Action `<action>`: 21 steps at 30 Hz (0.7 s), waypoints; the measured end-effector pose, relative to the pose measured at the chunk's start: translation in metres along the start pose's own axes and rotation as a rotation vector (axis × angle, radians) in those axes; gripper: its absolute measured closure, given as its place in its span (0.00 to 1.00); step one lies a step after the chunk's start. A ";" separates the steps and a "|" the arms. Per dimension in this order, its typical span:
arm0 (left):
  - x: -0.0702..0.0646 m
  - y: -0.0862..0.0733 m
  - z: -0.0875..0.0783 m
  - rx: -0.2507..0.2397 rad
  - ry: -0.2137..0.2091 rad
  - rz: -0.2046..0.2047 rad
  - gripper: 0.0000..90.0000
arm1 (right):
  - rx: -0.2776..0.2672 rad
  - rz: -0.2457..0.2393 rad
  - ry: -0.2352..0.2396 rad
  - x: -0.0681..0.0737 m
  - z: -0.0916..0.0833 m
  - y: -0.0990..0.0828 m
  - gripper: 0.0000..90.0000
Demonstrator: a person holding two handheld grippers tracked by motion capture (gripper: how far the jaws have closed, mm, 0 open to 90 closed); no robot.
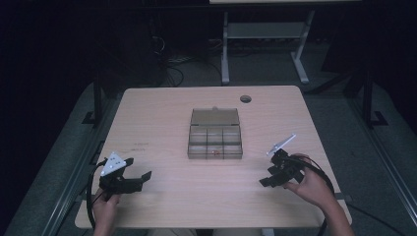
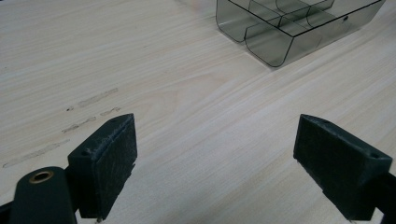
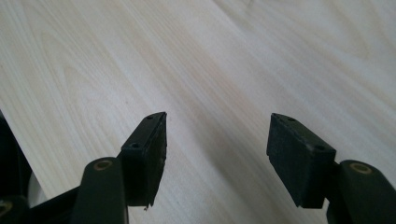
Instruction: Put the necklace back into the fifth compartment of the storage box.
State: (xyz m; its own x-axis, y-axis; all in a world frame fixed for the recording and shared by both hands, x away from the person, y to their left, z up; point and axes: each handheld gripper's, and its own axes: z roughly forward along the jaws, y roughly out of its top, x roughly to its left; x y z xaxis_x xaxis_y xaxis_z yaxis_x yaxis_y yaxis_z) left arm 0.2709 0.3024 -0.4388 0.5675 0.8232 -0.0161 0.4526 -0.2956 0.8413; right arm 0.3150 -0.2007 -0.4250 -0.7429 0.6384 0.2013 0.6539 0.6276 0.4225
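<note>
Smoked clear plastic organiser box (image 1: 215,141) at surface (image 1: 157,113) centre, lid hinged open. Judge light, rigid, slick, thin-walled; grip side wall. My left hand-held gripper (image 1: 139,180) and right hand-held gripper (image 1: 268,178) both gape, empty, well apart from box.

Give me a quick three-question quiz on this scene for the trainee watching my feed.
1. True or false: the left claw is clamped on the compartment box.
2. Multiple choice: the box's lid is A) shut, B) open and hinged back on the far side, C) lying off on the table.
3. Short answer: what is between the jaws of the right claw?

Key
1. False: its jaws stand apart over bare wood, the box farther off.
2. B.
3. Nothing; there is bare tabletop between them.
</note>
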 end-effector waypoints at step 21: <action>-0.003 0.000 0.000 -0.001 -0.014 0.005 0.15 | -0.048 -0.013 -0.013 0.029 -0.005 -0.035 0.40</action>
State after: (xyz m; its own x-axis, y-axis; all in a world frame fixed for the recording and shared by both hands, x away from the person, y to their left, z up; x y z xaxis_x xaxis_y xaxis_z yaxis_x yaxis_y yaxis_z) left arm 0.2694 0.3003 -0.4382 0.5790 0.8151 -0.0192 0.4490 -0.2990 0.8420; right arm 0.2694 -0.2066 -0.4297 -0.7491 0.6364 0.1840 0.6364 0.6142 0.4666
